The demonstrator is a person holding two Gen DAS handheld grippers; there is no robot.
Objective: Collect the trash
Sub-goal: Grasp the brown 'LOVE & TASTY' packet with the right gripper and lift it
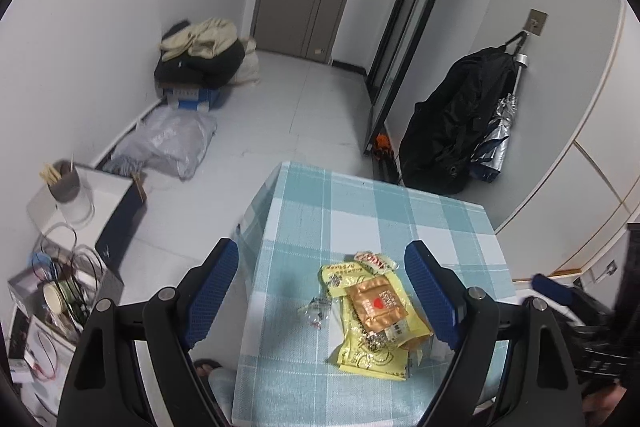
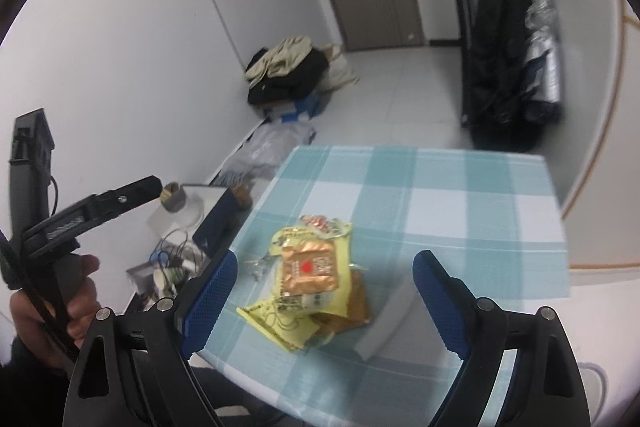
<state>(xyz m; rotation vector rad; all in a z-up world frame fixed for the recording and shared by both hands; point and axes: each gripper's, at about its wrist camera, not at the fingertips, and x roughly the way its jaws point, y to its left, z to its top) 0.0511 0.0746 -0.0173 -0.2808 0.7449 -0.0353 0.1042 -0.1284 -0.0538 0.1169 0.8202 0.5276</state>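
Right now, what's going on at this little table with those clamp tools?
A person holds a two-finger gripper in each hand over a table with a blue checked cloth. Both the left gripper and right gripper are open and empty. On the cloth lies a small pile of trash: yellow snack wrappers, a copper-coloured packet on top, and a crumpled clear wrapper. Nothing has been picked up yet.

From my left wrist camera the pile of wrappers (image 1: 374,311) lies on the table (image 1: 400,223), a small clear scrap (image 1: 317,311) just left of it and a smaller packet (image 1: 374,261) at its far edge. On the floor left of the table stand cluttered boxes (image 1: 60,291), with a heap of clothes (image 1: 204,51) behind them against the wall. Right of the table a bag (image 1: 456,123) hangs on the wall, what may be a folded umbrella (image 1: 500,131) beside it.
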